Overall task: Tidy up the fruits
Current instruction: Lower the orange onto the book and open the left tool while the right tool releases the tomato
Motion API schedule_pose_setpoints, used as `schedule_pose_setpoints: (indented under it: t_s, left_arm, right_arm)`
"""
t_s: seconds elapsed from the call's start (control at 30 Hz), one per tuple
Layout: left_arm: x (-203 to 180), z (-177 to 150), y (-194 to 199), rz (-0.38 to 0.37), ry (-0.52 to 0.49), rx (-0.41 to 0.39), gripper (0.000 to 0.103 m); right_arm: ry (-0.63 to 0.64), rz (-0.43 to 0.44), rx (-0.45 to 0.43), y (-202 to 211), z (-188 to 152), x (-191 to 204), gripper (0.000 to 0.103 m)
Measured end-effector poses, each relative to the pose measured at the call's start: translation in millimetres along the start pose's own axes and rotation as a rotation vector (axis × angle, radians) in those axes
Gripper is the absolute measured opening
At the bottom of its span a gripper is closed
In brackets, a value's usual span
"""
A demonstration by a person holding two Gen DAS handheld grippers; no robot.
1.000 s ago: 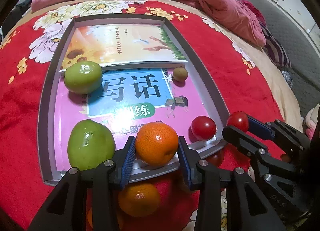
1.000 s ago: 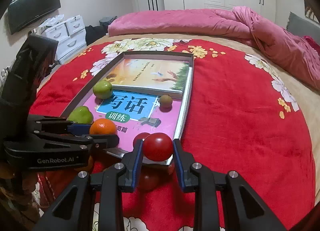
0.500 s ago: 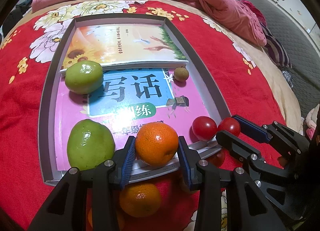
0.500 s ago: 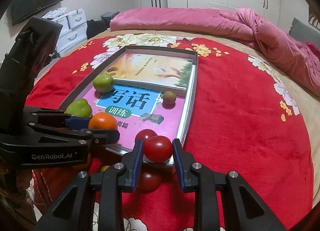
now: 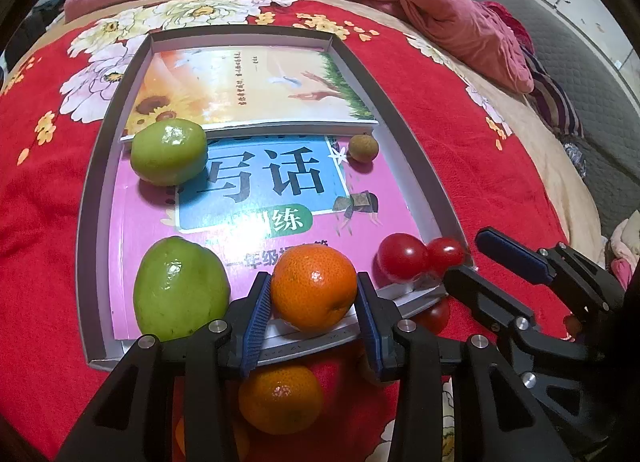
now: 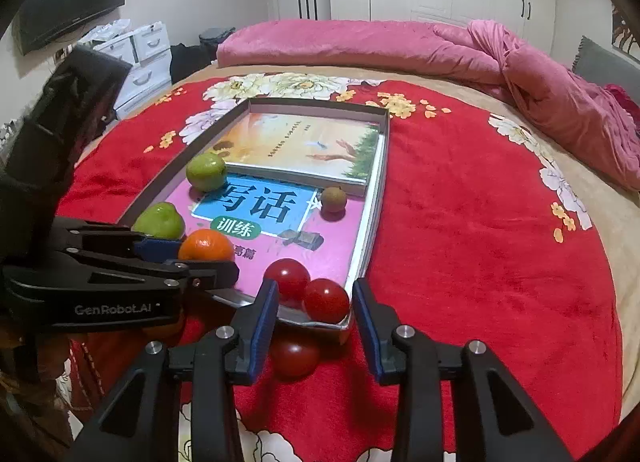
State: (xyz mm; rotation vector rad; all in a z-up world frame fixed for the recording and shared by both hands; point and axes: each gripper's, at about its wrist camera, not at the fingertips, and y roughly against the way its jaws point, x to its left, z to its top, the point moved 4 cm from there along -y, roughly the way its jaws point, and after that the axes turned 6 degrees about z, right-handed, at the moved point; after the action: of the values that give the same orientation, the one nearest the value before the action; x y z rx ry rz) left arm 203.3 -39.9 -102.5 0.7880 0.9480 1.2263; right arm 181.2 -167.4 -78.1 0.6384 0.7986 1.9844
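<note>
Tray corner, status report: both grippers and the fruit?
Left gripper clamped on orange. Right gripper opening, tomato loose in tray corner. Nothing blocking.

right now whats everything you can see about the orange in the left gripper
The orange is round, bright and dimpled, with a glossy highlight and a small dent low on its skin. The left gripper is shut on it, blue pads pressing both sides. It sits over the near edge of the pink book in the grey tray, beside a green fruit.
</note>
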Motion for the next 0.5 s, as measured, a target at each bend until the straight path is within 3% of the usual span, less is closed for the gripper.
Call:
schedule_pose_setpoints:
  t_s: [0.37, 0.5]
  left_arm:
    - [1.0, -0.3, 1.5, 0.003, 0.005, 0.002, 0.043]
    - [1.5, -0.4, 2.1, 0.006, 0.003, 0.001, 0.043]
  right_arm:
    - [-0.022, -0.009, 0.001, 5.9, -0.9, -4.8, 0.040]
    - [-0.028, -0.010, -0.006, 8.6, 0.2, -3.9, 0.051]
